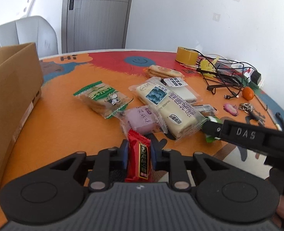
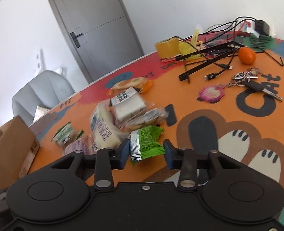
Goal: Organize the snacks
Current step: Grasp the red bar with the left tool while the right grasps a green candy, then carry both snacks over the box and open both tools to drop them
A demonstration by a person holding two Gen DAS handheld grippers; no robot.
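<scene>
My left gripper point(image 1: 139, 150) is shut on a red snack packet point(image 1: 140, 159), which stands upright between the blue pads just above the orange table mat point(image 1: 65, 127). My right gripper point(image 2: 146, 151) is shut on a green foil packet point(image 2: 147, 140), with a pad against each side edge. Beyond both lies a loose heap of snacks: a green-and-white cracker packet point(image 1: 103, 98), a pink packet point(image 1: 142, 119), a long white cake bar point(image 1: 168, 105) and a biscuit packet point(image 1: 163, 72). An open cardboard box point(image 1: 13, 96) stands at the left.
At the far right of the table are a yellow tape roll point(image 1: 186, 54), tangled black cables point(image 1: 224, 75), an orange fruit point(image 1: 248, 93) and a bunch of keys point(image 2: 247, 80). A grey chair point(image 1: 24, 32) stands behind the box, near a grey door.
</scene>
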